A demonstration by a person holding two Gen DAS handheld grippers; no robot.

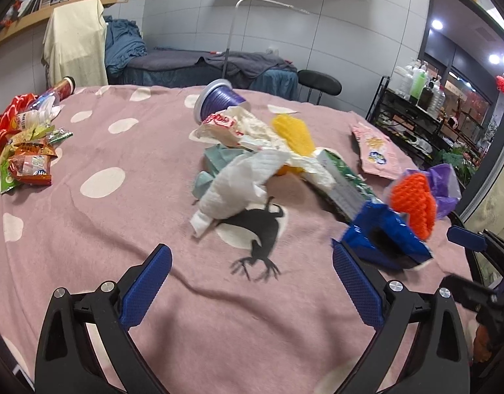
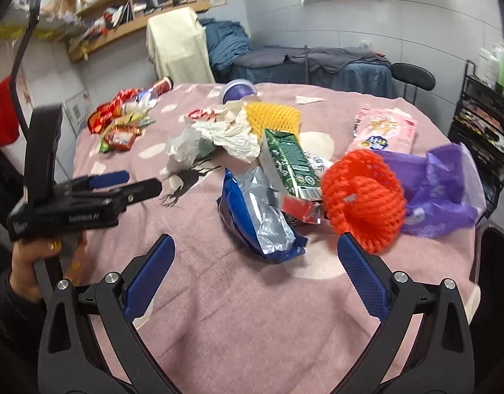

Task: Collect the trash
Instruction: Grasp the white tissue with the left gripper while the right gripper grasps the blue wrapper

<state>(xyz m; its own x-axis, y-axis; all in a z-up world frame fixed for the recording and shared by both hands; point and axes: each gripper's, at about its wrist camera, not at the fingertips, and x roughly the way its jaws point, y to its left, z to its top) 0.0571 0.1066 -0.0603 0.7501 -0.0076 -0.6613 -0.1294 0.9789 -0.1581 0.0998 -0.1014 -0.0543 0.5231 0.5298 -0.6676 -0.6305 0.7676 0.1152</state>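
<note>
I held both grippers over the pink spotted blanket [image 1: 87, 229] with nothing in them — my left gripper [image 1: 252, 282] spread wide before the crumpled white tissue [image 1: 232, 190], my right gripper [image 2: 257, 272] just as wide before the blue wrapper [image 2: 252, 210]. The trash lay heaped mid-blanket (orange foam net [image 2: 363, 197] beside the purple bag [image 2: 442, 193], green carton [image 2: 285, 167] and yellow net [image 2: 273, 116] behind), with snack packets [image 1: 25, 154] well apart to the left.

Pink blanket [image 2: 219, 312], white dots; orange net [image 2: 363, 200]; yellow net [image 2: 271, 115]; purple bag [image 2: 442, 184]; blue wrapper [image 2: 252, 210].
</note>
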